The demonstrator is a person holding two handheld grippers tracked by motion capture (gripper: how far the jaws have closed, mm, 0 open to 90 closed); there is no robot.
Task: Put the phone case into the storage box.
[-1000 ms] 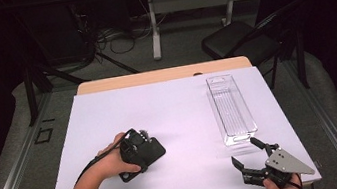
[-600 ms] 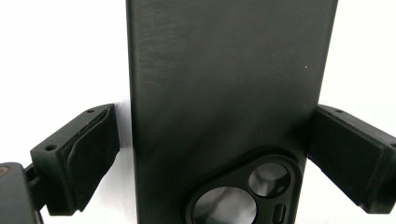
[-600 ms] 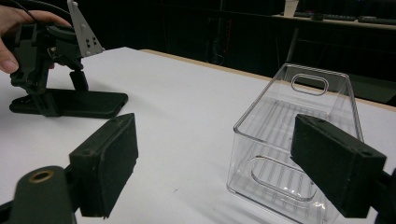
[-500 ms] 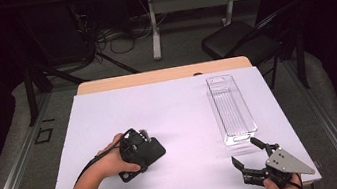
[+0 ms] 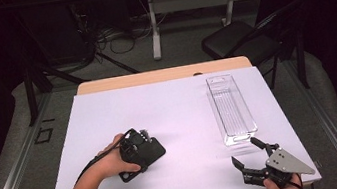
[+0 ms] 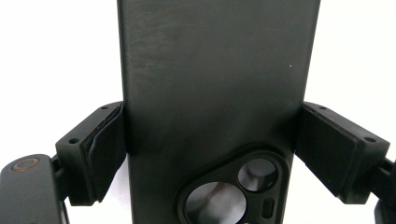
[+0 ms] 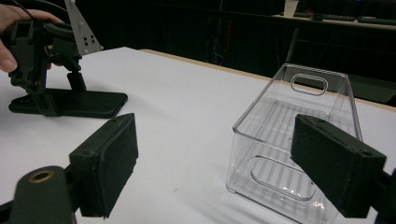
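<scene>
Phone case (image 6: 215, 93) lies flat on the counter (image 5: 178, 103), between my left claw's (image 6: 212, 154) pads, which have just been closing on its long edges, ready for a lift. Right claw (image 7: 229, 163) waits spread by the clear bin (image 7: 299, 135), likely the drop spot.

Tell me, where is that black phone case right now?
In the high view the black phone case lies flat on the white table, left of the clear bin, between the left gripper's jaws.
</scene>
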